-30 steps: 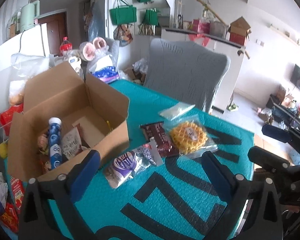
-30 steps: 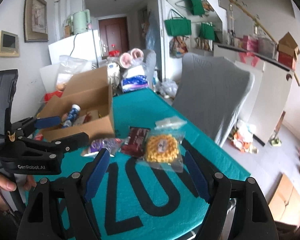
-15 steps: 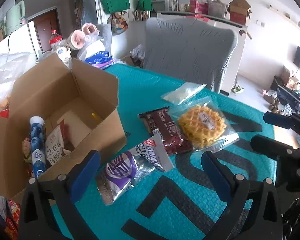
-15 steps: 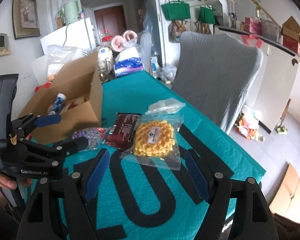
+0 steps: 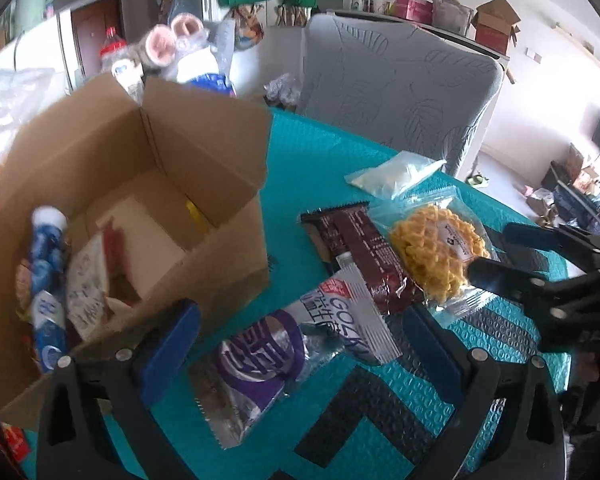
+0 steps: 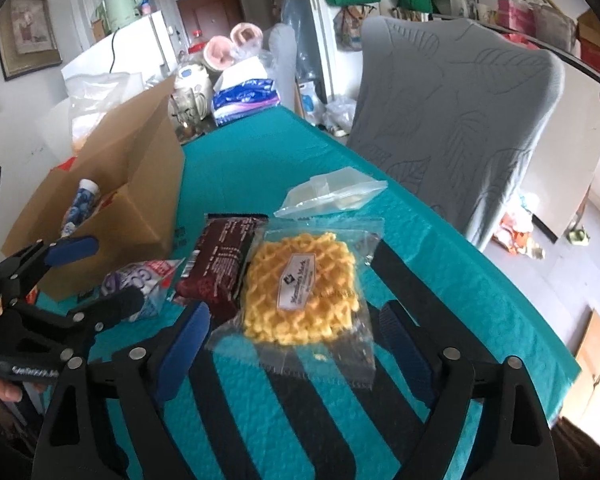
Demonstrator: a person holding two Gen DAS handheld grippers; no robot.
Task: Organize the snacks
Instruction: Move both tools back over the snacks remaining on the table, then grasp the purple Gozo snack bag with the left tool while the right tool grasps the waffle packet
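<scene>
- The desk point(image 5: 320, 168) wears a teal quilted cover with big black letters, and every loose snack lies on it.
- A grey chair point(image 6: 460, 112) stands at the far edge of the desk, behind the snacks.
- An open cardboard box point(image 5: 204, 152) sits on the left of the desk, flaps up. Inside it a blue tube point(image 5: 46, 280) leans along the left wall, with a white packet point(image 5: 86, 292) and something red beside it.
- The left gripper point(image 5: 300, 348) hangs low over the near edge of the desk with its jaws spread wide and touching nothing; the purple pack lies between and just ahead of the blue pads.
- The right gripper point(image 6: 296, 344) is tilted down over the waffle. Its jaws have just been opening and stand released, one on each side of the waffle's near end, the pads not pressing on it.
- The waffle point(image 6: 300, 288), a yellow round in a clear bag with a white label, lies flat right of the brown bar and partly over its edge.
- The purple pack point(image 5: 284, 352), silver and crinkled, lies just in front of the box's near corner.
- The brown bar point(image 5: 364, 256) lies between the purple pack and the waffle, its near end tucked against the purple pack's top.
- A small clear bag point(image 6: 332, 196) with pale contents lies beyond the waffle, nearer the chair.
- A fingertip point(image 6: 4, 390) shows under the left gripper's handle.
</scene>
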